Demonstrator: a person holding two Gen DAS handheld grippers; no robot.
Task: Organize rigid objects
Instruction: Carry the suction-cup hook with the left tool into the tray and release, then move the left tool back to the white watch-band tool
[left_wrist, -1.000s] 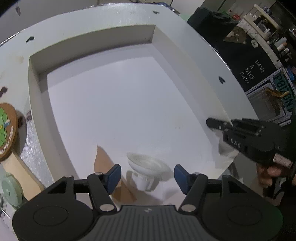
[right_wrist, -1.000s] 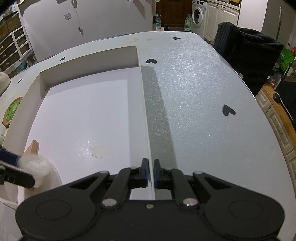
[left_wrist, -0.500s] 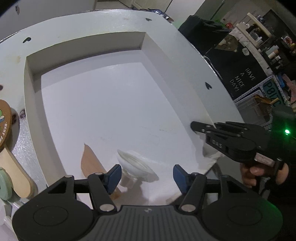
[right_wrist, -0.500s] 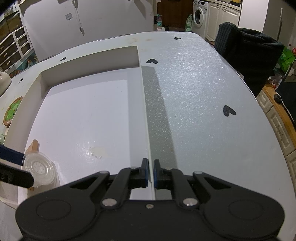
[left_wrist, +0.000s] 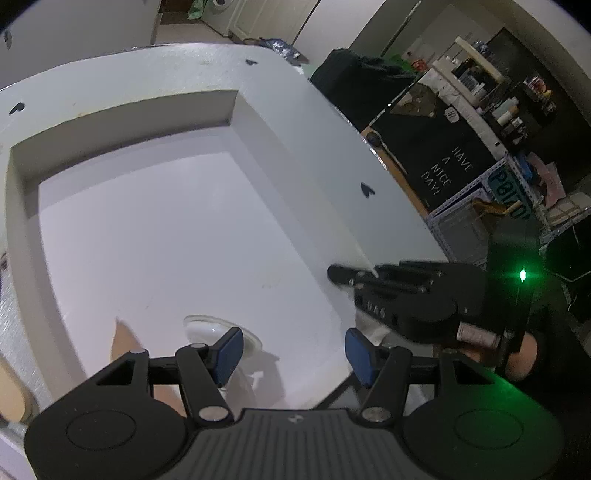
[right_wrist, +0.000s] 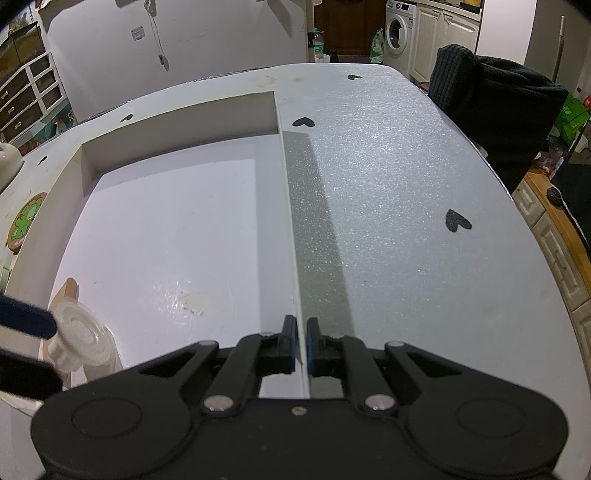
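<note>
Down at 7 o'clock inside the white tray (right_wrist: 177, 229), a clear plastic lid (right_wrist: 79, 338) sits between the left claw's (left_wrist: 291, 354) spread fingers, untouched; right claw (right_wrist: 300, 343) pinches the tray's wall.

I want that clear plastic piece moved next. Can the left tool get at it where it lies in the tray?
Probably yes: the left tool stands open right by the clear plastic piece, which sits behind its left pad, nothing covering it in the tray.
</note>
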